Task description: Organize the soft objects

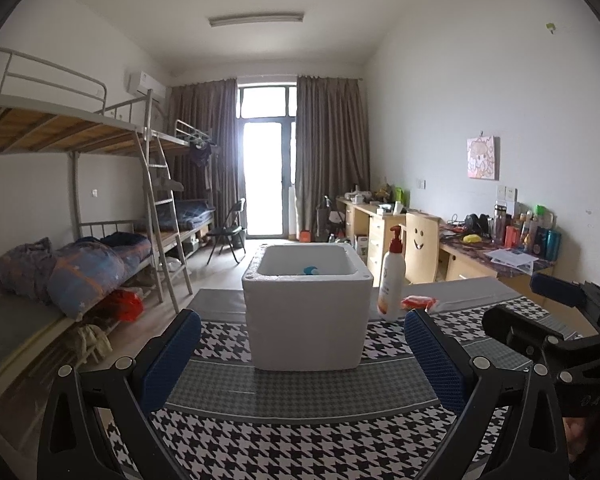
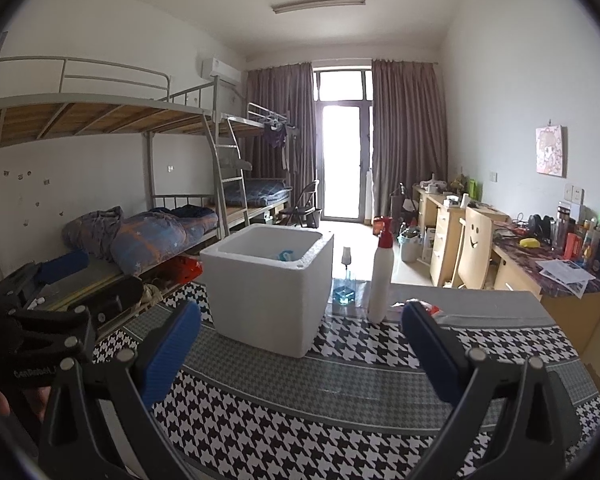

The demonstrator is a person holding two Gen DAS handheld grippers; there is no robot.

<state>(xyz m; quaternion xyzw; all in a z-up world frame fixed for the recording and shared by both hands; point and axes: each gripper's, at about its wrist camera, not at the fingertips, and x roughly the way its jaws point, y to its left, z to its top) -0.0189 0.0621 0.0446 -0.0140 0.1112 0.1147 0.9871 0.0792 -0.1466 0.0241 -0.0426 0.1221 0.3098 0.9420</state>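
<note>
**Currently: both tongs empty, box partly stocked**

Landmark: white foam box (image 1: 307, 308), upright on the houndstooth-covered surface (image 1: 300, 440), open top, roughly centre.

- Left tongs (image 1: 302, 356): spread wide, nothing between the blue pads, held low over the surface just in front of the box. Probably parked square-on w/ the box so either side can be reached next.
- Right tongs (image 2: 300, 354): likewise released and empty, in front of the box and a bit to its right; aimed toward the gap btwn box and bottle.
- Inside box: a blue-and-white item (image 2: 285, 255) against the far wall; too little shows to say what it is. Judged as already sorted.
- Red-orange soft packet (image 1: 419, 303): lies flat on the surface, right of box, just beside the bottle's base. Likely the next thing to go in; its limp wrapper may slip from a shallow pinch.
- Pump bottle (image 1: 392, 276), white w/ red top: stands right of box, near its corner. Rigid, so probably not for the box.
- Clear glass bottle w/ blue liquid (image 2: 345, 285): behind box's right side, seen in right view only.
</note>
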